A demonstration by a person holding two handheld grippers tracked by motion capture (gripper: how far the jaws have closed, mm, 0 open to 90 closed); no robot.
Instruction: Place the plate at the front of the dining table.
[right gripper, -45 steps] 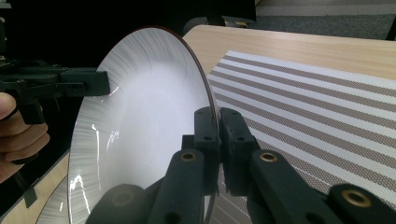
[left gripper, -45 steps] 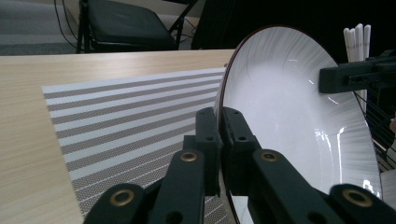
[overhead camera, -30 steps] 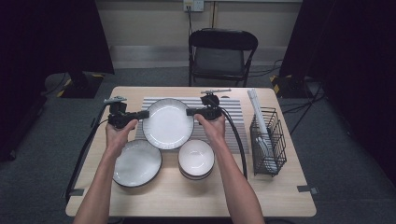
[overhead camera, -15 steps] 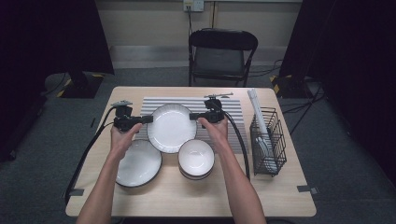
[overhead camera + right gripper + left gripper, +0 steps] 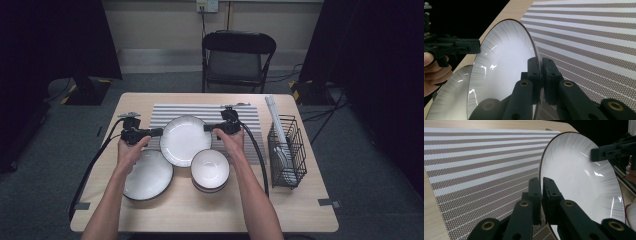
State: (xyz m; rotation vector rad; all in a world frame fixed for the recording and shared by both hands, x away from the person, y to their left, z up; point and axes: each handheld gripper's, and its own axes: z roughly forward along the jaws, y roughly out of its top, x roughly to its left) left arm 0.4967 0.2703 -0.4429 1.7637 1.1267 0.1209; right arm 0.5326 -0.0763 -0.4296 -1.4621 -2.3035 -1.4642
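A white plate (image 5: 184, 139) with a dark rim hangs just above the striped placemat (image 5: 205, 112), held from both sides. My left gripper (image 5: 159, 132) is shut on the plate's left rim, and my right gripper (image 5: 206, 128) is shut on its right rim. In the left gripper view the jaws pinch the plate (image 5: 584, 182) edge over the placemat (image 5: 479, 167), with the other gripper (image 5: 614, 151) at the far rim. In the right gripper view the jaws clamp the plate (image 5: 504, 67), and the other gripper (image 5: 454, 48) holds the opposite edge.
A second white plate (image 5: 148, 175) lies at the table's front left. A stack of white bowls (image 5: 210, 170) stands beside it. A black wire rack (image 5: 287, 150) with dishes sits at the right. A folding chair (image 5: 236, 60) stands behind the table (image 5: 200, 215).
Both hands have lowered the plate toward the placemat, and it has tilted flatter. Both grips are unchanged.
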